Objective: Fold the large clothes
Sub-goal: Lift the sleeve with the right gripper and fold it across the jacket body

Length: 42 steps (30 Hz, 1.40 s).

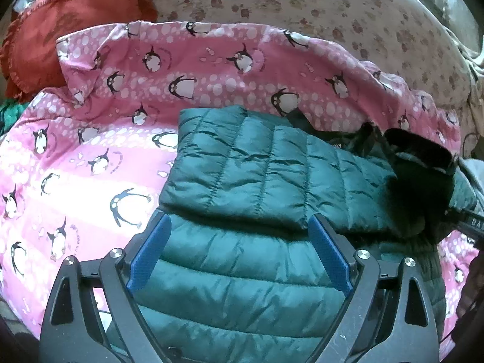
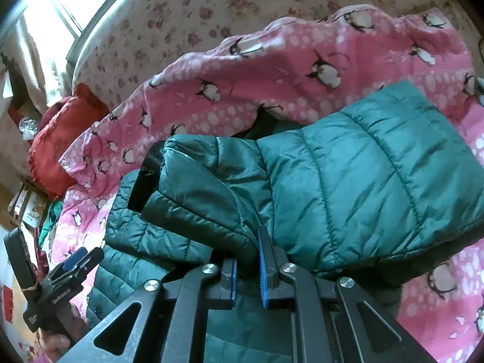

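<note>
A dark teal quilted puffer jacket (image 1: 248,175) lies partly folded on a pink penguin-print blanket (image 1: 75,157). My left gripper (image 1: 239,227) is open and empty, its blue pads hovering over the jacket's lower panel. It also shows at the lower left of the right wrist view (image 2: 80,261). My right gripper (image 2: 248,260) is shut on a bunched fold of the jacket (image 2: 363,175), near its shoulder and black-lined collar (image 2: 148,178). The folded-over part drapes above the fingers. The right gripper's body shows as a dark shape at the right of the left wrist view (image 1: 420,175).
A red frilled cushion (image 1: 69,27) lies at the back left, also in the right wrist view (image 2: 57,142). A beige sheet with brown flowers (image 1: 302,3) covers the bed behind the blanket. A bright window (image 2: 60,3) and clutter stand to the left.
</note>
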Each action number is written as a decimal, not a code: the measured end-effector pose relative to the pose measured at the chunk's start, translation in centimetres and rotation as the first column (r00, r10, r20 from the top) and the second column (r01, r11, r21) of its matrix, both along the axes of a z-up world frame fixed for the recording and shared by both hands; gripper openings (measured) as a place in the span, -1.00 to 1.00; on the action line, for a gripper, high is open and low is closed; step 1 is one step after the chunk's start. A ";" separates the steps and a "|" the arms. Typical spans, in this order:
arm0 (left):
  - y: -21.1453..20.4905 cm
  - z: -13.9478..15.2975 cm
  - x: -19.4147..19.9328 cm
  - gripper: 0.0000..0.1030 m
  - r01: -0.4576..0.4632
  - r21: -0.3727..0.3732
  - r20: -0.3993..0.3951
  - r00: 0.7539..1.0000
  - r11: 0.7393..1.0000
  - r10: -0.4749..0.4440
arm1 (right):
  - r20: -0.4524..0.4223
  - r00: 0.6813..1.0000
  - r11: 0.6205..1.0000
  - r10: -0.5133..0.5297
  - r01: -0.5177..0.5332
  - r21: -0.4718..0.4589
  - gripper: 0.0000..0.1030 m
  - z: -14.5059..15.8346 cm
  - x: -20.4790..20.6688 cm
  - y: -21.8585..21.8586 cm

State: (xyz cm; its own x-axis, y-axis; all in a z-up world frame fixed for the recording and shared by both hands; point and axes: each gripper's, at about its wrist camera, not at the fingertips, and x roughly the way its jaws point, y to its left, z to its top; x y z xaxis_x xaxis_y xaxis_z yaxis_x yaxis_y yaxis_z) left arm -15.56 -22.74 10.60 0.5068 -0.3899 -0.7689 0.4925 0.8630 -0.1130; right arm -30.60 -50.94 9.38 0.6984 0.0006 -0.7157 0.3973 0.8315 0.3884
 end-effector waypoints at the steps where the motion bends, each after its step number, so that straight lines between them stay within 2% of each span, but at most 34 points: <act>1: 0.1 -0.1 0.1 0.79 -0.003 -0.001 -0.003 1.000 1.000 0.003 | -0.001 1.000 1.000 0.003 -0.003 0.002 -0.80 -0.1 0.2 0.1; 14: 0.9 -0.4 0.7 0.79 -0.022 -0.010 -0.023 1.000 1.000 0.022 | 0.009 0.999 0.997 0.054 -0.054 0.056 -0.80 -1.0 3.3 3.2; 20: 1.2 -0.5 0.9 0.79 -0.033 -0.014 -0.033 0.999 0.999 0.032 | 0.031 0.997 0.990 0.067 -0.070 0.119 -0.80 -1.6 4.9 4.0; 24: 1.4 -0.6 0.9 0.79 -0.040 -0.019 -0.046 0.998 0.999 0.039 | 0.004 0.998 0.984 0.067 -0.066 0.167 -0.79 -3.1 6.1 4.2; 26: 1.5 -0.7 0.9 0.79 -0.043 -0.022 -0.053 0.998 0.999 0.042 | -0.001 0.997 0.985 0.077 -0.076 0.154 -0.70 -3.4 6.3 4.4; 27: 1.7 -0.7 0.9 0.79 -0.044 -0.025 -0.055 0.998 0.999 0.043 | 0.006 0.996 0.986 0.087 -0.087 0.140 -0.50 -3.3 6.3 4.7; 29: 1.8 -0.6 0.9 0.79 -0.049 -0.038 -0.063 0.997 0.998 0.047 | 0.025 0.994 0.985 0.109 -0.112 0.130 -0.28 -2.9 6.0 5.1; 33: 2.0 -0.2 0.9 0.79 -0.062 -0.090 -0.098 0.994 0.994 0.053 | 0.009 0.990 0.987 0.144 -0.144 0.066 -0.27 -1.6 4.8 6.0; 38: 1.5 0.5 0.4 0.79 -0.055 -0.123 -0.119 0.992 0.991 0.040 | 0.031 0.990 0.988 0.136 -0.138 0.072 -0.27 -0.6 2.0 5.9; 42: 0.8 0.7 0.1 0.79 -0.053 -0.161 -0.157 0.987 0.985 0.028 | 0.028 0.993 0.993 0.117 -0.118 0.026 -0.27 0.3 -0.3 5.5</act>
State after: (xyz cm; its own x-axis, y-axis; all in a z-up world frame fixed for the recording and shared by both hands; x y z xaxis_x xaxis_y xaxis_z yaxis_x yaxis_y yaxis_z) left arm -15.47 -21.90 11.30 0.4053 -0.4988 -0.7661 0.4230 0.8452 -0.3265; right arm -30.86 -45.42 9.64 0.7109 0.1030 -0.6957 0.2869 0.8607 0.4206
